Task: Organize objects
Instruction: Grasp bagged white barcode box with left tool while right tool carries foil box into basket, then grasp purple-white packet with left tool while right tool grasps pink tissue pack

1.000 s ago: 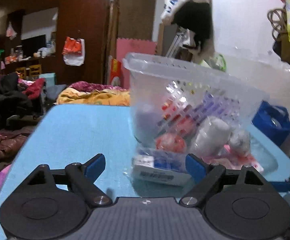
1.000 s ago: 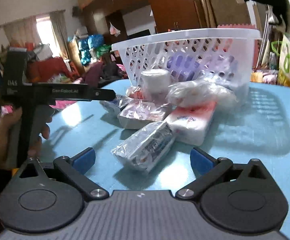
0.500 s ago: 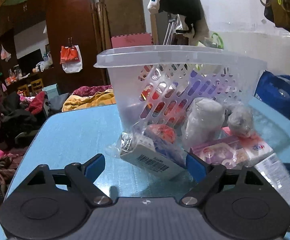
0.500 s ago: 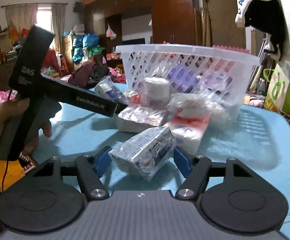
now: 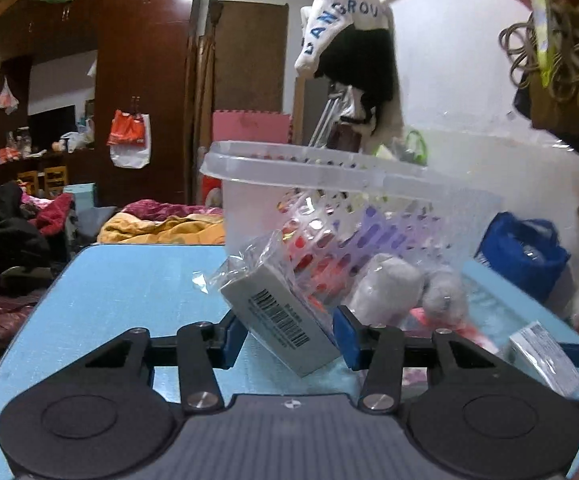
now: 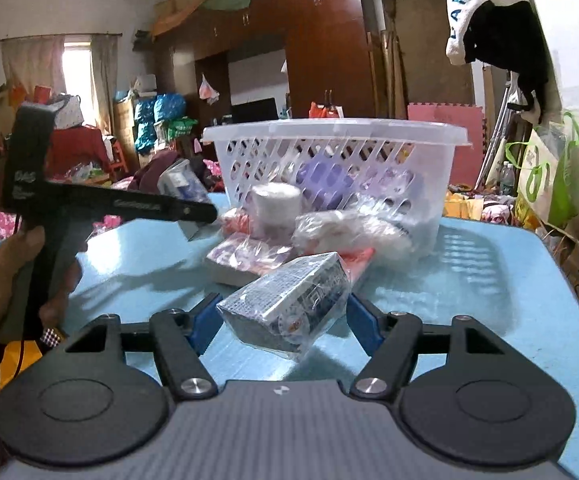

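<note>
1. The left gripper (image 5: 287, 334) has its blue pads pressed against a wrapped box with a barcode (image 5: 279, 316), which sits tilted.
2. Just behind it stands a clear plastic basket (image 5: 329, 172) on the blue table (image 5: 129, 280).
3. A white roll (image 5: 385, 288) leans against the basket's wall.
4. Another wrapped packet (image 5: 545, 354) shows at the right edge.

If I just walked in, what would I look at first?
Probably the two wrapped packets being held: the left gripper holds a grey barcode box in clear plastic, and the right gripper holds a shiny silver plastic-wrapped packet. Behind them stands a big clear plastic lattice basket on the light blue table.
</note>
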